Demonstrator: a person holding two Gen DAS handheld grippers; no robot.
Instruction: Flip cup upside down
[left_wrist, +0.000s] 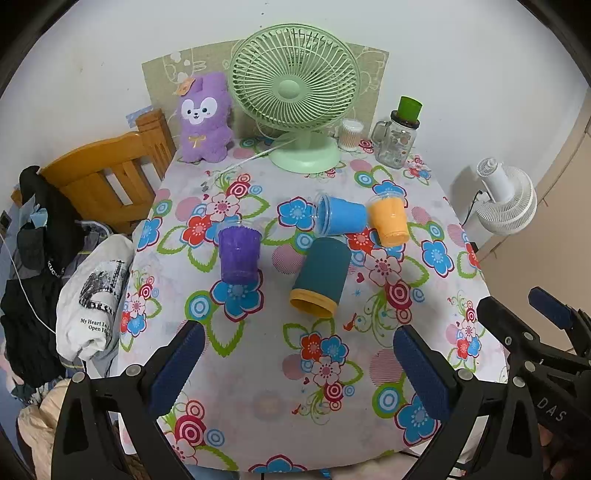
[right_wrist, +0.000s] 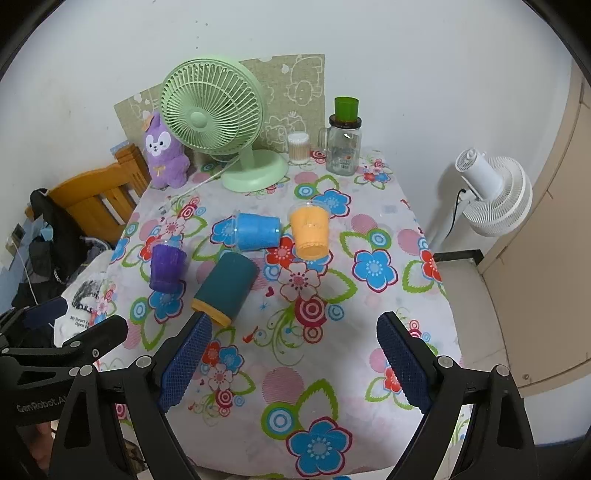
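Observation:
Several cups are on the flowered tablecloth (left_wrist: 258, 387). A purple cup (left_wrist: 238, 254) stands rim down at the left. A dark teal cup with a yellow rim (left_wrist: 321, 275) lies on its side, mouth toward me. A blue cup (left_wrist: 341, 216) lies on its side, mouth to the left. An orange cup (left_wrist: 389, 221) stands rim down beside it. The same cups show in the right wrist view: purple (right_wrist: 166, 267), teal (right_wrist: 225, 288), blue (right_wrist: 256, 230), orange (right_wrist: 310, 232). My left gripper (left_wrist: 295, 350) is open and empty, near the table's front. My right gripper (right_wrist: 291, 343) is open and empty; its left finger (right_wrist: 186, 363) is just short of the teal cup's rim.
A green desk fan (left_wrist: 295, 96), a purple plush toy (left_wrist: 205, 118), a cotton swab jar (left_wrist: 351, 134) and a glass mug with a green cup on top (left_wrist: 397, 138) stand along the back. A wooden chair (left_wrist: 107, 173) with clothes is left. A white fan (left_wrist: 506, 199) is right.

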